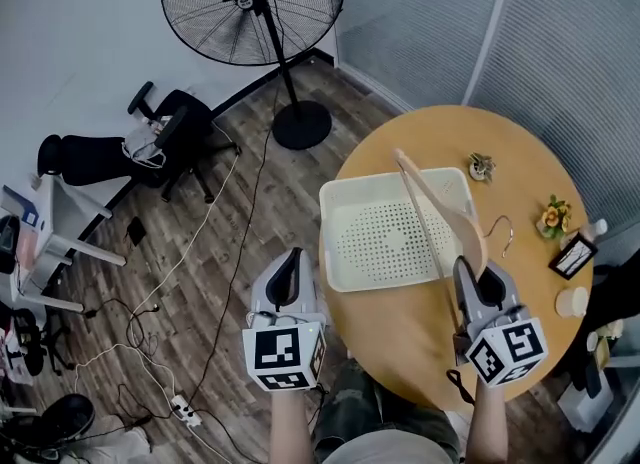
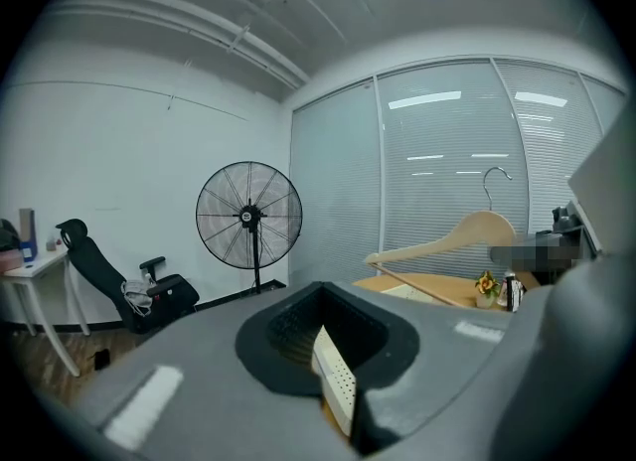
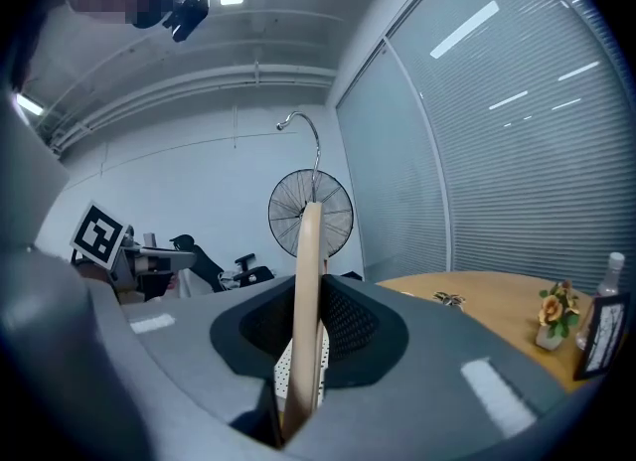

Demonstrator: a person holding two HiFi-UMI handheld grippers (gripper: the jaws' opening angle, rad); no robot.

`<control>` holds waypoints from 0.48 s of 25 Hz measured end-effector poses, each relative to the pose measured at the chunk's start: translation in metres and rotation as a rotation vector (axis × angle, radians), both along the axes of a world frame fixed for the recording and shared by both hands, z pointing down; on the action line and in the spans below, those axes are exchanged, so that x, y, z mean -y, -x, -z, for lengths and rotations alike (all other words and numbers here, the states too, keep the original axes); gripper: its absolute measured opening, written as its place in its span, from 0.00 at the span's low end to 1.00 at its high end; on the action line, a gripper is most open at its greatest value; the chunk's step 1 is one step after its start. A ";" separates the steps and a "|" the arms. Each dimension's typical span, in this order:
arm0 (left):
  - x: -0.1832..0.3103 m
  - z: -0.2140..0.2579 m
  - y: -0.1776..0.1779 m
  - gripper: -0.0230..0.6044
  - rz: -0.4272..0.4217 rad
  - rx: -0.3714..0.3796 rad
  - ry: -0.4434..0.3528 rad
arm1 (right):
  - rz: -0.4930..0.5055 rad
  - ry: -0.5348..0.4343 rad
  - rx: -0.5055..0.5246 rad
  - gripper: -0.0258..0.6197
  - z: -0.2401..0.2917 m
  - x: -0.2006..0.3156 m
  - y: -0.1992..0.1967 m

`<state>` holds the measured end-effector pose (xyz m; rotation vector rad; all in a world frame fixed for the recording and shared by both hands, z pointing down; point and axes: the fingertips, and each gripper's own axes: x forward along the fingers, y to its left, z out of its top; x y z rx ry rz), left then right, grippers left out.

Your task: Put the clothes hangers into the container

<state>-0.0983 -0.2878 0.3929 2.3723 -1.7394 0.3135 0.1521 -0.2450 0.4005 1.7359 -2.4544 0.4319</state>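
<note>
Pale wooden clothes hanger pinched by right hand-held gripper, held tilted above right part of cream perforated plastic container on round wooden bench. Container seen empty; deposit judged still pending. Left hand-held gripper just left of container, jaws narrowly parted, nothing gripped.

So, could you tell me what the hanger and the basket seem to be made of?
Hanger: pale wood, judging by its even tan, smooth, matte surface; hook looks like bright metal wire.
Basket: probably plastic, cream, matte, with moulded perforations in the floor.
</note>
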 end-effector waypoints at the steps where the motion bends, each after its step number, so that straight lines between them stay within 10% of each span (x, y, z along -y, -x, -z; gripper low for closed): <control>1: 0.000 -0.002 -0.002 0.04 0.001 0.001 0.006 | 0.016 0.007 -0.008 0.16 -0.002 0.001 0.000; 12: 0.006 -0.012 -0.016 0.04 -0.016 0.007 0.030 | 0.227 0.096 0.000 0.16 -0.019 0.018 0.011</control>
